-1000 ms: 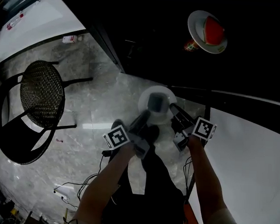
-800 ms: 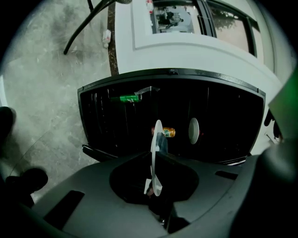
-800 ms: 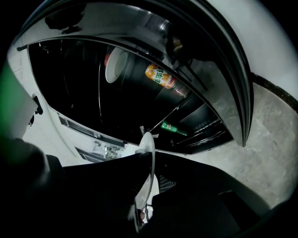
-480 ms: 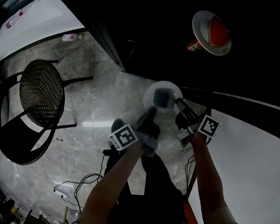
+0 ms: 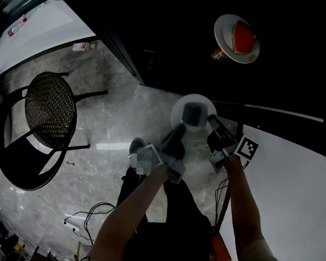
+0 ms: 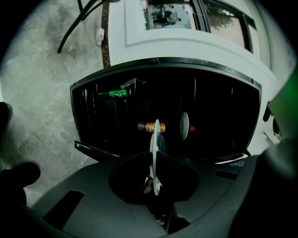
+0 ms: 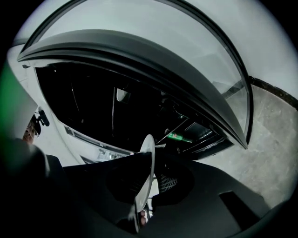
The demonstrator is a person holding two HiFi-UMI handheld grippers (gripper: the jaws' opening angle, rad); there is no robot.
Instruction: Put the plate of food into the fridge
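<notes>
The plate of food (image 5: 193, 113) is gripped by opposite rim edges; the left gripper (image 5: 177, 132) and right gripper (image 5: 213, 123) are both clenched on it. It is held flat before the open fridge (image 5: 173, 46), whose interior lies straight ahead of both.

Head view steeply down, gripper views near-level, close, both facing the seemingly open fridge (image 6: 219, 107)
</notes>
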